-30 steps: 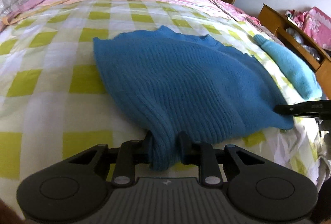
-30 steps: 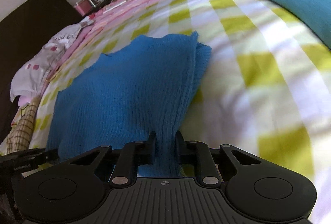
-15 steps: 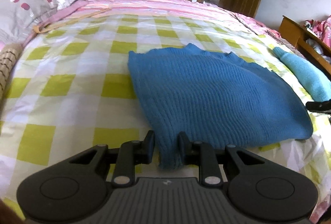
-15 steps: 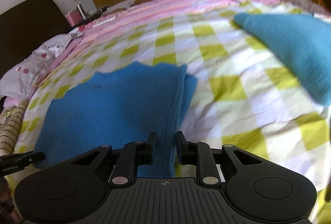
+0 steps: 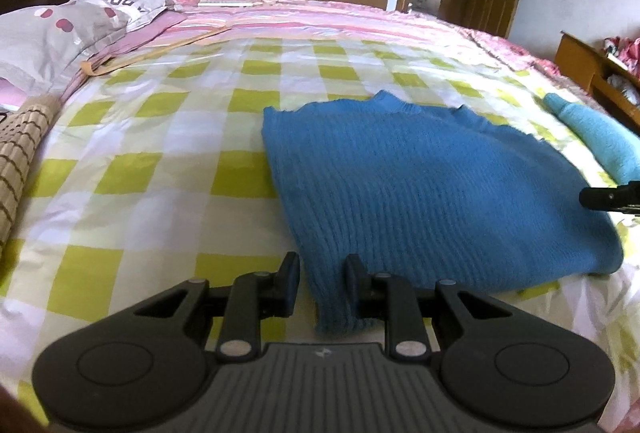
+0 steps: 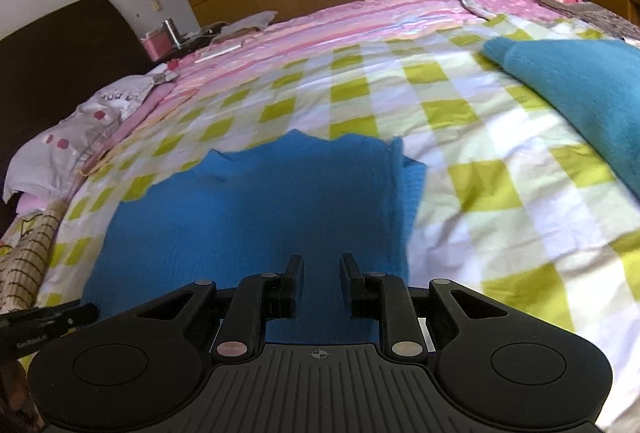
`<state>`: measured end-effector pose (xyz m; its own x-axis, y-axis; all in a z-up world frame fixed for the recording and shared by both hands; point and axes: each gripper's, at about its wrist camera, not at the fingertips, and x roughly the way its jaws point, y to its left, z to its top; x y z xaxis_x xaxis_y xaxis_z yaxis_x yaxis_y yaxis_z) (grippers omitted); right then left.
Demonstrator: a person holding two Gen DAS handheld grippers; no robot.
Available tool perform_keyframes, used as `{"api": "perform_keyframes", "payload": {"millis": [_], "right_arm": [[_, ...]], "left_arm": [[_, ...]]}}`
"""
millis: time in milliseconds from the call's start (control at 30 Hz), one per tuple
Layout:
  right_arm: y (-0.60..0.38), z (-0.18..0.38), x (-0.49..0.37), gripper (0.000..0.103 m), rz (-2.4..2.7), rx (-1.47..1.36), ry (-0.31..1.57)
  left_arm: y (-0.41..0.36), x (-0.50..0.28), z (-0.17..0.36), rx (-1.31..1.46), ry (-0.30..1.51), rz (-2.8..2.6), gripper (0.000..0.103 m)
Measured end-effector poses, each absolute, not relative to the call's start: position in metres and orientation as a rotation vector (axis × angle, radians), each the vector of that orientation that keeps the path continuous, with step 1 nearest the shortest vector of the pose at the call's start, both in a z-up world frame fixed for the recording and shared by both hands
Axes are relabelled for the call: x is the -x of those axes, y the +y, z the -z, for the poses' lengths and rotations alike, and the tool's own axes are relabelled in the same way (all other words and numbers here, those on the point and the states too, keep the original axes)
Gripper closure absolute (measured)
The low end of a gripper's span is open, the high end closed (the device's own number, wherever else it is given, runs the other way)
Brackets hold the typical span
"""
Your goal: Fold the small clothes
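A blue sweater (image 5: 420, 189) is laid flat on the checked sheet (image 5: 160, 161), right of centre in the left wrist view and at centre left in the right wrist view.

The left gripper (image 5: 323, 275) is seen at the bottom of its frame. Its jaws are parted, and the sweater's near corner lies between them: the right finger is touched by the knit, while a gap is left at the left finger, so no clamping is seen.

The right gripper (image 6: 321, 273) is held over the sweater's near right edge. Its jaws have just been opening (the knit is seen between and below them, unpinched).

A second, teal garment (image 6: 580, 89) is placed at the right of both frames, apart from the sweater. A pillow (image 5: 60, 37) is seen at upper left.
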<state>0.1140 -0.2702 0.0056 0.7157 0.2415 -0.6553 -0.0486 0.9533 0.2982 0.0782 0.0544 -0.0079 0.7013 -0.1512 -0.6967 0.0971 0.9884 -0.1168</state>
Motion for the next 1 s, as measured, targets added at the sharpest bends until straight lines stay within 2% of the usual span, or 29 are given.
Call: {"api": "perform_keyframes", "payload": {"millis": [200, 1000], "right_arm": [[-0.267, 0.011, -0.13, 0.083, -0.144, -0.26, 0.814], [-0.265, 0.014, -0.126, 0.084, -0.136, -0.261, 0.807]], "left_arm": [[0.055, -0.078, 0.01, 0.062, 0.785, 0.116, 0.069], [0.062, -0.078, 0.011, 0.083, 0.78, 0.087, 0.067]]}}
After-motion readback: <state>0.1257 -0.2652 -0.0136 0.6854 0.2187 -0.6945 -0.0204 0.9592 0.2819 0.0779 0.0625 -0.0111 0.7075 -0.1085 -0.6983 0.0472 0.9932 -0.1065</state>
